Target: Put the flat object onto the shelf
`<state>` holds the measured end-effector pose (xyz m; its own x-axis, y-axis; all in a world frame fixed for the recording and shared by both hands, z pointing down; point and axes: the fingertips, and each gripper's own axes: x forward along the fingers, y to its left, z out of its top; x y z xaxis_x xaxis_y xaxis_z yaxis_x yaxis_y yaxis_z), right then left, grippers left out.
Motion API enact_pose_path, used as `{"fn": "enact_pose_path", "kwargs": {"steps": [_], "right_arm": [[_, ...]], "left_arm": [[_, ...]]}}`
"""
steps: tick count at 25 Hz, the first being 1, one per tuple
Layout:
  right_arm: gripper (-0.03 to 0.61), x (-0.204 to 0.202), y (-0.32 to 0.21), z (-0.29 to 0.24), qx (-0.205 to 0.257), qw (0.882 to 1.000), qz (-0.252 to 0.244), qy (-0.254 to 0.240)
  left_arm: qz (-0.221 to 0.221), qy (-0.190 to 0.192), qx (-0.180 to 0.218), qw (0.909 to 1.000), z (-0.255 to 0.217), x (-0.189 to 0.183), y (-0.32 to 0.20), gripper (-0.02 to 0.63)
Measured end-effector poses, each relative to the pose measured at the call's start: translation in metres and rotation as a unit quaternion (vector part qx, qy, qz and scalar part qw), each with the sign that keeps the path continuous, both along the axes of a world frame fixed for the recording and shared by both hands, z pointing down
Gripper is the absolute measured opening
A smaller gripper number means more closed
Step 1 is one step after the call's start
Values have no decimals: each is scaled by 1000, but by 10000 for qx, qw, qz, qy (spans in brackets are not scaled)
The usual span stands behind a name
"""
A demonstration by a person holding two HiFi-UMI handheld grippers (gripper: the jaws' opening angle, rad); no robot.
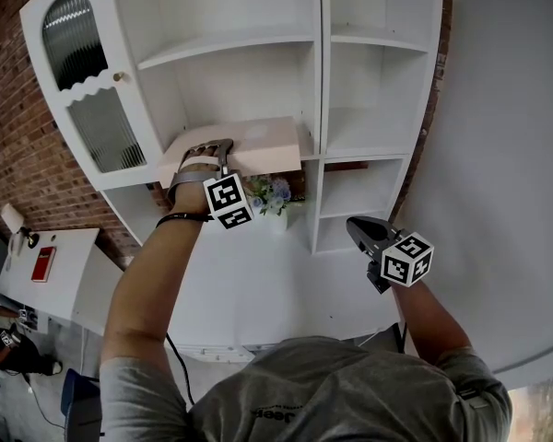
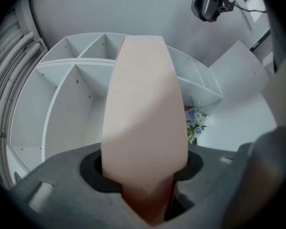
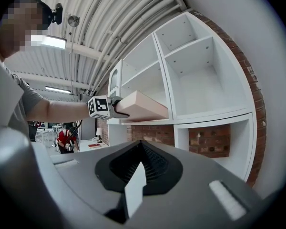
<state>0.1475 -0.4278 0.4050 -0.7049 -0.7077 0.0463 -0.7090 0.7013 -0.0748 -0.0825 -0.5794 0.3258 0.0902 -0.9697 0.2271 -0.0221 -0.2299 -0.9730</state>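
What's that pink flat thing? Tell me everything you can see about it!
The flat object is a pale pink, smooth, thick slab with straight edges, like a board or closed box. It lies nearly level. Its near end is clamped in the left claw and its far end reaches into the white shelf. I cannot tell whether it rests there.

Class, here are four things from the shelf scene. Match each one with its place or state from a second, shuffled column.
Things:
1. flat pink object
2. right gripper
3. flowers
4. left gripper

Places or states:
A. empty, held away from the shelf
B. clamped on the flat pink object
C. lower than the held object
D. at a shelf board's edge

Pairs: 1-D, 2-A, 3-C, 4-B
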Motion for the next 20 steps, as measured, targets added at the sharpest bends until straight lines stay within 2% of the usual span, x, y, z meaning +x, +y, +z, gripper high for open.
{"fn": "enact_pose_path", "kwargs": {"steps": [20], "right_arm": [[9,-18,-50,-27,181,9995,88,231]], "left_arm": [[-233,-191,100,9995,18,-7,-48,272]]}}
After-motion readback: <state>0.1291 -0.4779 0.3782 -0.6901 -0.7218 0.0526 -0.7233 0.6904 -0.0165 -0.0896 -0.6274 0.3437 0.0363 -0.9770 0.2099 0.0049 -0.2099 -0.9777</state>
